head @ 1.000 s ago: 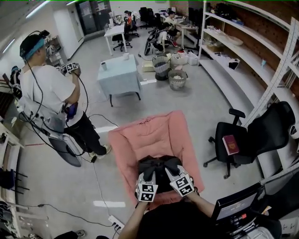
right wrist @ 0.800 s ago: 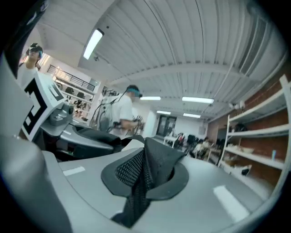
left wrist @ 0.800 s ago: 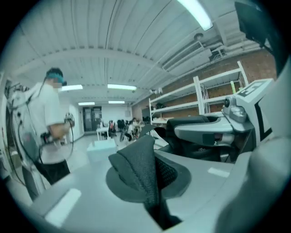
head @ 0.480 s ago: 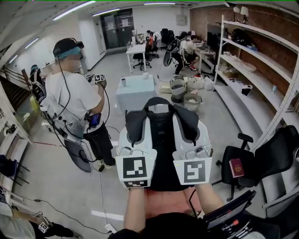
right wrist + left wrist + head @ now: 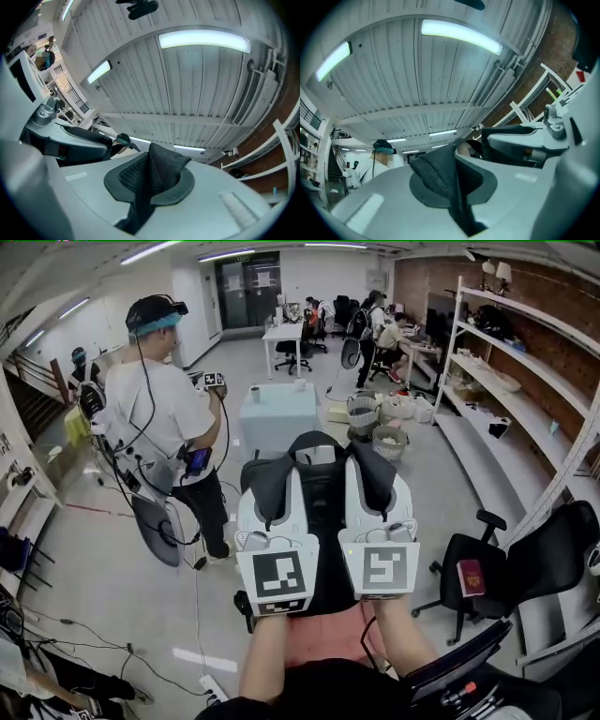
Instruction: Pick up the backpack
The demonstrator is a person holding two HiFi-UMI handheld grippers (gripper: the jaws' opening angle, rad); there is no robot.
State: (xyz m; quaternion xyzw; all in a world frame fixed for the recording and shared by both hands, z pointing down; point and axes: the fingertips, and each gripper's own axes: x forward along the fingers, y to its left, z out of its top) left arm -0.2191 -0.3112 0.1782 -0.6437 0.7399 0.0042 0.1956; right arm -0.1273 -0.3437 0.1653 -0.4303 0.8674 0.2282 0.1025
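1. While the left hand-held gripper [image 5: 458, 199] and the right hand-held gripper [image 5: 143, 197] each pinch a shoulder strap [image 5: 267, 488], the backpack [image 5: 323, 531] hangs above the near pink chair [image 5: 323, 638].
2. Best to hold both level, grips tight.

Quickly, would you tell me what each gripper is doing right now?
Left gripper: closed on a backpack strap.
Right gripper: closed on the other backpack strap.

On your left a person [image 5: 150, 418] in a white shirt stands near a small pale blue table [image 5: 279, 427]. On your right a red book [image 5: 470, 576] lies on the seat of a black office chair [image 5: 553, 554], beside white shelves [image 5: 473, 446].
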